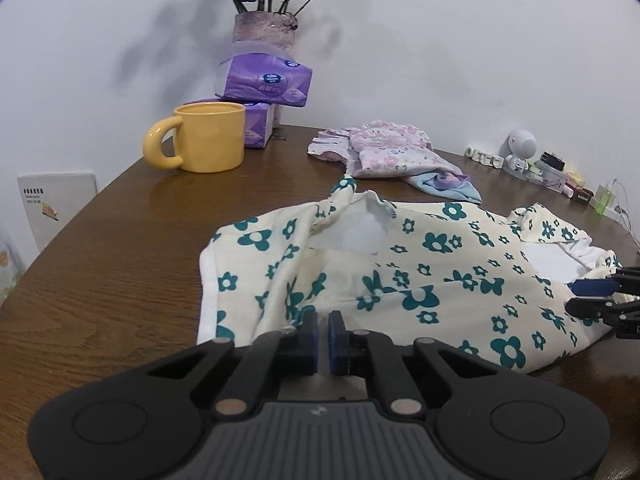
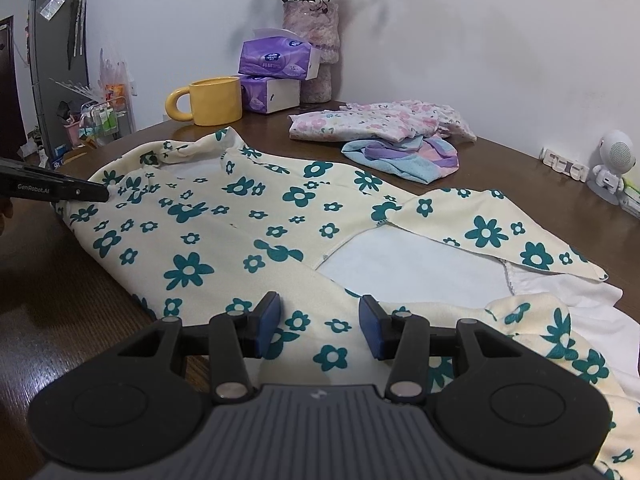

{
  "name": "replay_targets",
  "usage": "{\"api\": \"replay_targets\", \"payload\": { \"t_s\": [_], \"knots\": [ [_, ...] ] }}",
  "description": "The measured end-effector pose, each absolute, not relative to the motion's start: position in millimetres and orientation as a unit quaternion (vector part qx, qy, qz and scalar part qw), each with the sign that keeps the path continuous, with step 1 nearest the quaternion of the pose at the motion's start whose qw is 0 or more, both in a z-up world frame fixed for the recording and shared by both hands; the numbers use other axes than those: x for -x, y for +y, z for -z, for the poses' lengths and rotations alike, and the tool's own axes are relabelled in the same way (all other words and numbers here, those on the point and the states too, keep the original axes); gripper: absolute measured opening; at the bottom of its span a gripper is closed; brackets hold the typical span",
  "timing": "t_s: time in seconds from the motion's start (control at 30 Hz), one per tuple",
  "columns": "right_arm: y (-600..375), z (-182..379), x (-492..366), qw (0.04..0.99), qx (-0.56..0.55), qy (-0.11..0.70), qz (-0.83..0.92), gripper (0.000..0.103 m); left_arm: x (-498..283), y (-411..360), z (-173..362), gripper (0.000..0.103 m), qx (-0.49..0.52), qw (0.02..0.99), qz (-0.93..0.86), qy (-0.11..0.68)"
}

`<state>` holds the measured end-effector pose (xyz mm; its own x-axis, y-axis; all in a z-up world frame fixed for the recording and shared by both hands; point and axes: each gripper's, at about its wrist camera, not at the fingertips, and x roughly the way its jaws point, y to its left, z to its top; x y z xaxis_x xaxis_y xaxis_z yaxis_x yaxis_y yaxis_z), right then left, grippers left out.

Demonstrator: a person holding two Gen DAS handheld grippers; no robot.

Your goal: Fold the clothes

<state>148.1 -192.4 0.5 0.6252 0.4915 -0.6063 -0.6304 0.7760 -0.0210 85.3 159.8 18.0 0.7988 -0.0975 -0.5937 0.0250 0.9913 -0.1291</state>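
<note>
A cream garment (image 1: pixel 400 264) with teal flowers and a white lining lies spread and rumpled on the brown wooden table (image 1: pixel 120 264). My left gripper (image 1: pixel 323 332) sits at the garment's near left edge, its blue pads almost together with a fold of the fabric pinched between them. In the right wrist view the left gripper (image 2: pixel 107 194) shows as a black tip touching the garment (image 2: pixel 240 232) at its far left edge. My right gripper (image 2: pixel 320 324) stands open over the garment's near edge, with the cloth lying flat between the pads. It also shows as the right gripper (image 1: pixel 592 296) at the cloth's right side.
A yellow mug (image 1: pixel 208 136), two purple tissue packs (image 1: pixel 266 84) and a vase of flowers (image 1: pixel 266 28) stand at the back. A pile of pink floral clothes (image 2: pixel 380 120) and a blue-purple cloth (image 2: pixel 404 156) lie behind the garment. A small white figure (image 2: pixel 614 164) stands far right.
</note>
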Motion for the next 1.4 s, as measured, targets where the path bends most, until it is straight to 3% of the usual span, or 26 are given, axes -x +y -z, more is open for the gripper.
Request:
{"api": "replay_targets", "payload": {
  "t_s": [0.33, 0.4, 0.47, 0.53, 0.7, 0.97, 1.07, 1.1, 1.13, 1.17, 1.4],
  "knots": [
    [-195.2, 0.0, -147.3, 0.894, 0.112, 0.294, -0.32, 0.044, -84.9, 153.9, -19.3, 0.006, 0.059, 0.947, 0.017, 0.314],
    [-195.3, 0.0, -147.4, 0.894, 0.112, 0.294, -0.319, 0.044, -85.3, 147.8, -23.8, 0.011, 0.062, 0.948, 0.01, 0.313],
    [-195.4, 0.1, -147.4, 0.894, 0.112, 0.294, -0.319, 0.044, -84.0, 130.6, -31.5, 0.026, 0.046, 0.953, 0.019, 0.299],
    [-195.2, 0.1, -147.2, 0.894, 0.111, 0.294, -0.318, 0.044, -82.7, 113.2, -39.2, 0.031, 0.03, 0.958, 0.03, 0.284],
    [-194.6, 0.1, -147.1, 0.895, 0.111, 0.294, -0.317, 0.045, -91.3, 69.1, -47.4, 0.033, -0.04, 0.959, 0.053, 0.277],
    [-194.8, 0.0, -146.4, 0.895, 0.112, 0.293, -0.317, 0.045, -149.6, 100.1, -51.0, 0.035, -0.092, 0.945, -0.092, 0.301],
    [-194.7, -0.3, -146.0, 0.896, 0.113, 0.293, -0.315, 0.045, -162.7, 98.7, -39.3, 0.031, -0.14, 0.932, -0.104, 0.319],
    [-194.6, -0.3, -146.0, 0.896, 0.113, 0.293, -0.315, 0.045, -166.0, 97.0, -34.9, 0.024, -0.156, 0.927, -0.106, 0.323],
    [-194.6, -0.3, -146.2, 0.895, 0.113, 0.293, -0.315, 0.045, -169.3, 95.3, -30.5, 0.006, -0.173, 0.922, -0.108, 0.328],
    [-194.7, -0.3, -146.5, 0.895, 0.112, 0.293, -0.316, 0.045, -172.5, 93.4, -26.1, 0.003, -0.189, 0.917, -0.11, 0.332],
    [-195.8, -0.7, -146.8, 0.895, 0.108, 0.296, -0.317, 0.045, -178.7, 77.6, -8.2, 0.003, -0.264, 0.898, -0.123, 0.328]
  ]
}}
